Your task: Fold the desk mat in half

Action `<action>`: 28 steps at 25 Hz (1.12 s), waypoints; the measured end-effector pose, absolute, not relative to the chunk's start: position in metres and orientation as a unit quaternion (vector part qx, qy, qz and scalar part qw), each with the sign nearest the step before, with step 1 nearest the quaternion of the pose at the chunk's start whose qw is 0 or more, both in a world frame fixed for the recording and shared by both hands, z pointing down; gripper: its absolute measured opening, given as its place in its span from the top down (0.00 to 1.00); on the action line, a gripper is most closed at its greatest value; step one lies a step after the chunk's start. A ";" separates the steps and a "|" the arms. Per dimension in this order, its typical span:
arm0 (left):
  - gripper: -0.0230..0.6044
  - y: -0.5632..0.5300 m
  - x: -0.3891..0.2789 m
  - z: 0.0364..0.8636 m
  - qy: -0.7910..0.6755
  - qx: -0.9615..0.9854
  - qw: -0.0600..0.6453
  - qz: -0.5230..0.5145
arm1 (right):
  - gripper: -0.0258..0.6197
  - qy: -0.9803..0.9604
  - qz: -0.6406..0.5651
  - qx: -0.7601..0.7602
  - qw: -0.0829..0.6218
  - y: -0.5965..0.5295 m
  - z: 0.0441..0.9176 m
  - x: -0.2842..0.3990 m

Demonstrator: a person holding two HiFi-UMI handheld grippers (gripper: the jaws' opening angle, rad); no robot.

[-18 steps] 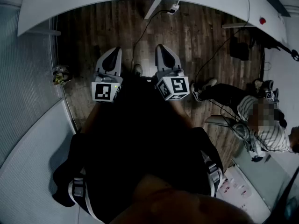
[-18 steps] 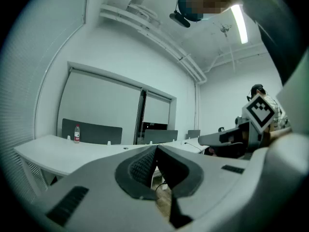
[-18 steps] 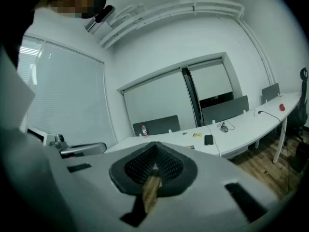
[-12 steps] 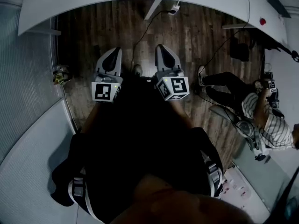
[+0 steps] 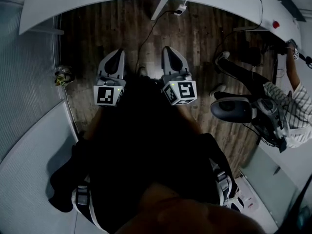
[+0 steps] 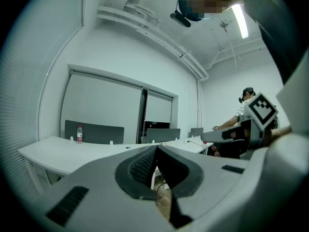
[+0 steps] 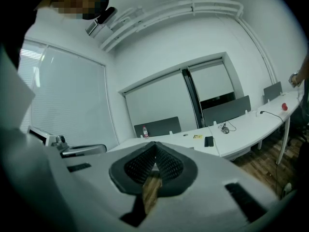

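Above the wooden floor (image 5: 204, 43), at the middle of the head view, the person holds both tools side by side, pointing toward 12 o'clock. The left hand-held gripper (image 5: 118, 52) sits at about 11 o'clock from the picture's centre and the right hand-held gripper (image 5: 167, 48) at about 12 o'clock, near each other but apart. Each carries its marker cube at the near end. In the left gripper view the ribbed pads (image 6: 143, 167) meet at the tips, with nothing between them. In the right gripper view the pads (image 7: 170, 164) are likewise pressed together and hold nothing.

The desk mat cannot be made out in any view.

A curved white bench (image 5: 73, 1) runs along the top from 10 to 2 o'clock. A dark cable (image 5: 151, 30) trails over the floor from a plug (image 5: 181, 8) at 12 o'clock. At 3 o'clock, a second person in a striped shirt (image 5: 295, 106) is beside an office chair (image 5: 233, 110). A small red object (image 5: 276, 24) lies on the bench at 2 o'clock. The left gripper view shows a water bottle (image 6: 79, 133) standing on the bench at 9 o'clock. The right gripper view shows a dark phone (image 7: 208, 141) lying flat on the bench at 3 o'clock.
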State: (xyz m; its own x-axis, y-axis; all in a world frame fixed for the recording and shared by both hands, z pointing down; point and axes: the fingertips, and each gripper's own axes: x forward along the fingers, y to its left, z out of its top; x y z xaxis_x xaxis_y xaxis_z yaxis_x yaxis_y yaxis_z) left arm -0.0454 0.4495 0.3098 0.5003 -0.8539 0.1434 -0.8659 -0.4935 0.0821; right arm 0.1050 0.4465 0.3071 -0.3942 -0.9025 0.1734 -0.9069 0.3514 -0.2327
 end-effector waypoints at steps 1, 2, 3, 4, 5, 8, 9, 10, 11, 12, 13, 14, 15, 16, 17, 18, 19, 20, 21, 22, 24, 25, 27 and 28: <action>0.96 0.448 -0.045 0.311 -0.502 0.861 0.073 0.044 | 0.96 -0.823 0.147 0.548 0.008 0.445 0.308 0.107; 0.96 0.447 -0.045 0.311 -0.506 0.858 0.072 0.046 | 0.96 -0.825 0.148 0.545 0.008 0.445 0.310 0.109; 0.96 0.448 -0.044 0.312 -0.509 0.857 0.069 0.048 | 0.96 -0.826 0.149 0.543 0.007 0.445 0.310 0.112; 0.96 0.450 -0.042 0.311 -0.512 0.855 0.066 0.050 | 0.96 -0.828 0.150 0.540 0.005 0.446 0.310 0.114; 0.95 0.451 -0.041 0.312 -0.516 0.853 0.062 0.053 | 0.96 -0.830 0.151 0.537 0.002 0.446 0.309 0.117; 0.96 0.424 -0.045 0.319 -0.521 0.849 0.059 0.063 | 0.96 -0.833 0.150 0.533 0.006 0.411 0.315 0.116; 0.96 0.400 -0.049 0.324 -0.518 0.851 0.064 0.065 | 0.96 -0.831 0.156 0.535 0.011 0.386 0.322 0.111; 0.96 0.374 -0.054 0.333 -0.510 0.854 0.071 0.071 | 0.96 -0.828 0.163 0.536 0.018 0.357 0.330 0.105; 0.96 0.350 -0.057 0.342 -0.502 0.858 0.075 0.081 | 0.96 -0.825 0.170 0.538 0.025 0.332 0.337 0.100; 0.95 0.334 -0.058 0.349 -0.497 0.860 0.075 0.092 | 0.96 -0.824 0.175 0.538 0.029 0.315 0.342 0.097; 0.96 0.328 -0.055 0.351 -0.494 0.861 0.071 0.100 | 0.96 -0.825 0.175 0.537 0.030 0.308 0.344 0.098; 0.96 0.331 -0.049 0.350 -0.495 0.860 0.066 0.103 | 0.96 -0.826 0.173 0.536 0.028 0.312 0.342 0.103; 0.96 0.339 -0.042 0.345 -0.497 0.860 0.059 0.101 | 0.96 -0.827 0.168 0.536 0.026 0.321 0.339 0.109; 0.96 0.348 -0.037 0.340 -0.498 0.860 0.053 0.098 | 0.96 -0.827 0.163 0.537 0.024 0.332 0.335 0.115; 0.96 0.353 -0.035 0.337 -0.498 0.861 0.047 0.093 | 0.96 -0.827 0.158 0.539 0.023 0.339 0.333 0.117; 0.96 0.355 -0.037 0.336 -0.497 0.862 0.044 0.090 | 0.96 -0.826 0.155 0.542 0.024 0.343 0.333 0.116; 0.96 0.351 -0.042 0.336 -0.495 0.864 0.041 0.089 | 0.96 -0.824 0.151 0.545 0.027 0.341 0.334 0.113; 0.96 0.343 -0.048 0.338 -0.491 0.866 0.039 0.088 | 0.96 -0.823 0.149 0.547 0.030 0.334 0.336 0.107; 0.96 0.332 -0.053 0.341 -0.486 0.868 0.038 0.088 | 0.96 -0.822 0.146 0.550 0.034 0.325 0.339 0.101; 0.96 0.319 -0.057 0.344 -0.481 0.871 0.037 0.089 | 0.96 -0.821 0.143 0.551 0.040 0.314 0.342 0.095; 0.96 0.296 -0.064 0.351 -0.471 0.876 0.041 0.095 | 0.96 -0.821 0.141 0.551 0.050 0.291 0.349 0.081; 0.96 0.284 -0.068 0.354 -0.466 0.878 0.044 0.096 | 0.96 -0.820 0.143 0.551 0.052 0.280 0.351 0.073; 0.96 0.263 -0.077 0.357 -0.459 0.882 0.048 0.095 | 0.96 -0.818 0.147 0.553 0.057 0.259 0.355 0.059; 0.96 0.252 -0.082 0.359 -0.456 0.884 0.053 0.094 | 0.96 -0.815 0.149 0.556 0.065 0.249 0.359 0.053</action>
State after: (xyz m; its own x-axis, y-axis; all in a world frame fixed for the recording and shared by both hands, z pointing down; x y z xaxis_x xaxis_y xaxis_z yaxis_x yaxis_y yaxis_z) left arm -0.0819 0.2520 0.3585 0.5671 -0.7954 0.2138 -0.8152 -0.5792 0.0078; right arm 0.0528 0.2489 0.3586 -0.3740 -0.8869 0.2712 -0.9256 0.3383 -0.1699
